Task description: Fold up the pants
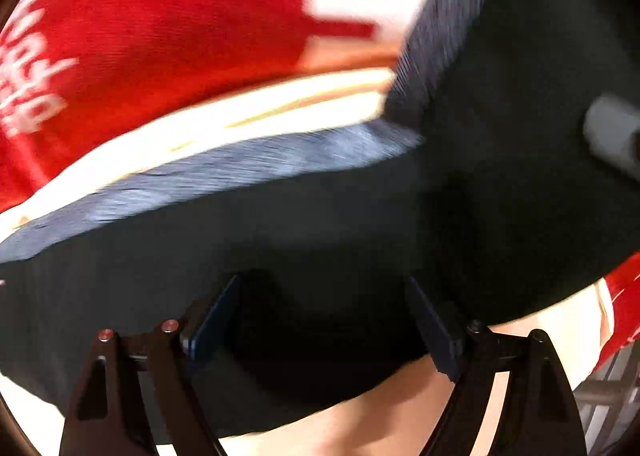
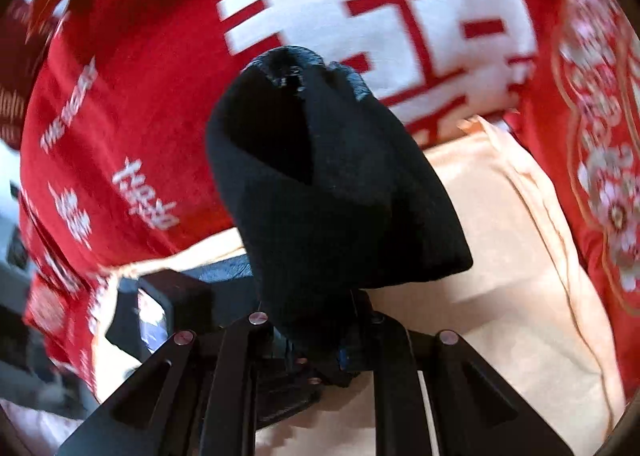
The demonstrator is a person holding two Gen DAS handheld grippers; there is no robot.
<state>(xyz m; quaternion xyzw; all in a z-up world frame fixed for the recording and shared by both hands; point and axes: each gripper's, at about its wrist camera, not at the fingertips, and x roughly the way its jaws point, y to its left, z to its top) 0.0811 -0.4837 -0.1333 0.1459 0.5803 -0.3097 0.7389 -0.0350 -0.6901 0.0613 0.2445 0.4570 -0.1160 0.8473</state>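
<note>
Over the red blanket (image 2: 132,104), right tongs (image 2: 320,352) pinch soft black pants (image 2: 320,184); left tongs (image 1: 324,320) gape.

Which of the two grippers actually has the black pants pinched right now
The right gripper: it is shut on a bunch of the black pants. The left gripper is open, its fingers spread apart over the cloth.
</note>
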